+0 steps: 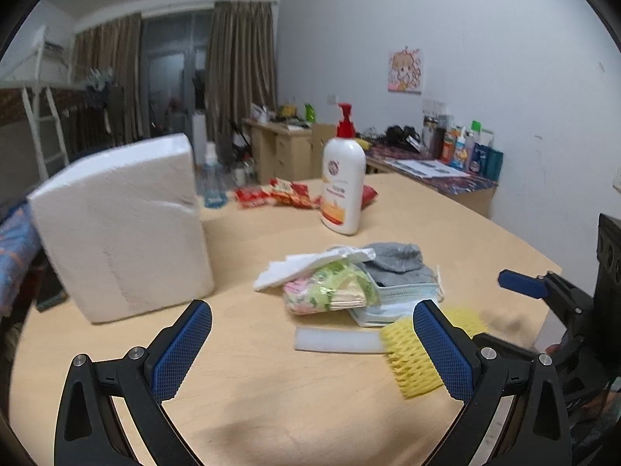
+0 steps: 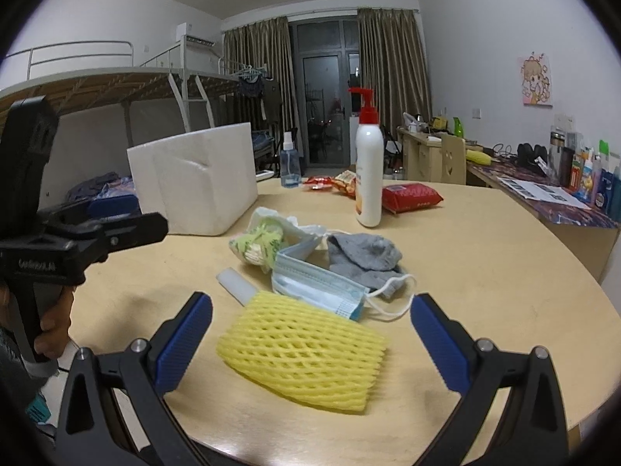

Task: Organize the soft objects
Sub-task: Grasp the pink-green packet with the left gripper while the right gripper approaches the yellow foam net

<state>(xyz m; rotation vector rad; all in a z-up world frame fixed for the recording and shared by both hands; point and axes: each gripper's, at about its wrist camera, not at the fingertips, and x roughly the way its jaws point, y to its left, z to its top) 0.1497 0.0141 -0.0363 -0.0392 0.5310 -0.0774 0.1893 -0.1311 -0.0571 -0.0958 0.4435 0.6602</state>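
A heap of soft items lies mid-table: a yellow foam net sleeve (image 2: 302, 353), a blue face mask (image 2: 316, 283), a grey sock (image 2: 363, 254), a floral tissue pack (image 2: 258, 246) and a white foam strip (image 2: 236, 285). My right gripper (image 2: 310, 343) is open, its fingers either side of the yellow net and above it. My left gripper (image 1: 312, 345) is open over bare table, with the foam strip (image 1: 335, 339) just ahead and the yellow net (image 1: 411, 357) behind its right finger. The mask (image 1: 392, 297), sock (image 1: 398, 262) and tissue pack (image 1: 330, 289) lie beyond.
A white foam box (image 1: 120, 225) stands on the table's left. A white pump bottle (image 2: 368, 171), red snack packets (image 2: 411, 196) and a blue spray bottle (image 2: 290, 167) stand farther back. The round wooden table (image 1: 271, 407) ends near me. Desks with clutter line the right wall.
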